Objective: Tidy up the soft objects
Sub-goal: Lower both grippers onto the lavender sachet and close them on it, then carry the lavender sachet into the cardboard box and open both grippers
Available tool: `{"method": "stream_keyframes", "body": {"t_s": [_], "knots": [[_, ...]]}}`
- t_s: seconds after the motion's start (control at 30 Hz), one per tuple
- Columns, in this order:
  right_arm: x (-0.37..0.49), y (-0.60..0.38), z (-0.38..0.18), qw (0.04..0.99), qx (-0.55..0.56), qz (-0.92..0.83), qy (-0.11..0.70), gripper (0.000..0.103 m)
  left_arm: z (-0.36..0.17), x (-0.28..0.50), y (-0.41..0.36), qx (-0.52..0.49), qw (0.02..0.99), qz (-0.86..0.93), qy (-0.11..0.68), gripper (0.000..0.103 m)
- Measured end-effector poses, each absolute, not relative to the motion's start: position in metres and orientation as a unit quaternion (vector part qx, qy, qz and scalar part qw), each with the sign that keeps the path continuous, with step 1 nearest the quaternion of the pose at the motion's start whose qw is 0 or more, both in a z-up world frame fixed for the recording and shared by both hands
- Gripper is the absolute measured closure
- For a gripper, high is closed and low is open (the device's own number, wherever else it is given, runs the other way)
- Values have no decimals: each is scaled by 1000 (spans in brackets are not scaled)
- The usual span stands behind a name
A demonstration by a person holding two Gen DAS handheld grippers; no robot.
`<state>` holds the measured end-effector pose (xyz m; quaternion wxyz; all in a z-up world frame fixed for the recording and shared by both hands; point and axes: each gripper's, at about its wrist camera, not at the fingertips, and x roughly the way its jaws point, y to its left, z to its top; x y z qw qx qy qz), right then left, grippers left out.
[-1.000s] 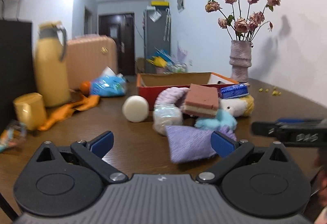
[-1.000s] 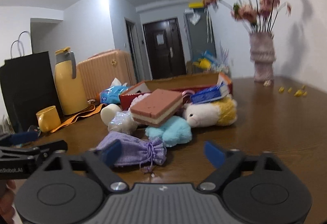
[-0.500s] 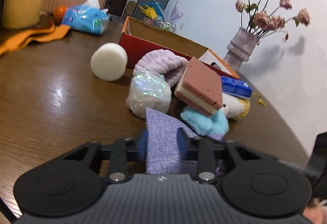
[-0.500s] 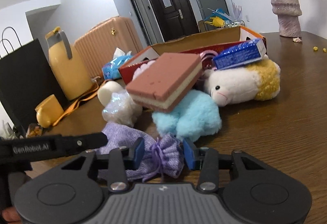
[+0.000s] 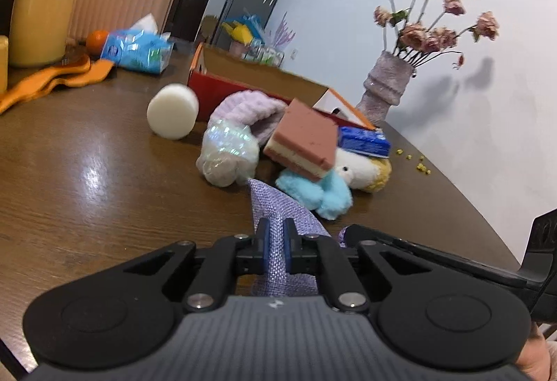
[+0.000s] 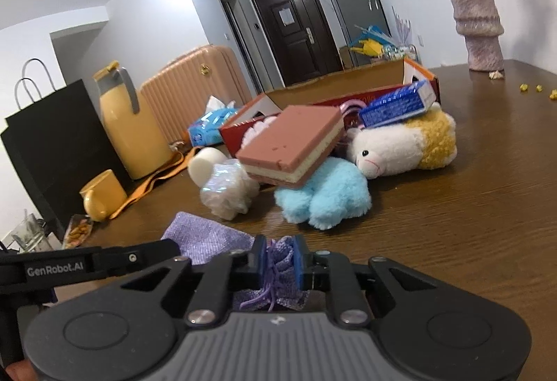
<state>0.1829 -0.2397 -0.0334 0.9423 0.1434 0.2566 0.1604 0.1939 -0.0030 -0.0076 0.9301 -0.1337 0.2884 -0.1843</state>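
With both tongs pinched onto the purple drawstring pouch, left tongs on its flat body and right tongs on its gathered neck, the grasp looks made. It lies low over the surface; next, probably lift together toward the red box.

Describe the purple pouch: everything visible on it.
The purple pouch is a small lavender drawstring bag of coarse woven cloth, limp and flattish, lying on the brown wooden table in front of the pile of soft toys. The left gripper has just closed on its plain end; the right gripper has just closed on its gathered, corded neck, where purple strings hang down. Both pinch fabric between blue pads. Whether it still touches the table is unclear.
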Motion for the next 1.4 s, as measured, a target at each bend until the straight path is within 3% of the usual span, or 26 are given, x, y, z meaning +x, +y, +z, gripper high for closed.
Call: {"method": "stream_keyframes", "body": {"t_s": [0.23,0.4,0.53,0.73,0.87,1.1,1.2,1.4], "knots": [[151,-243,-8,956,130,158,211,88,18,168,-9,-112,942,-198,248,95],[165,-249,19,959,129,169,185,89,45,192,-10,-116,944,-207,229,95],[218,-257,48,958,125,185,180,89,77,243,-12,-119,943,-218,222,95],[373,-262,95,942,139,200,230,89,109,381,-20,-114,947,-193,231,95],[484,-253,97,929,135,189,287,89,99,479,-27,-107,944,-166,265,95],[625,-240,46,897,148,168,382,89,42,605,-26,-93,926,-116,347,95],[657,-225,27,892,124,161,405,88,27,625,-34,-52,926,-97,360,92],[670,-216,15,892,105,143,417,75,17,628,-34,-28,927,-98,361,85]]}}
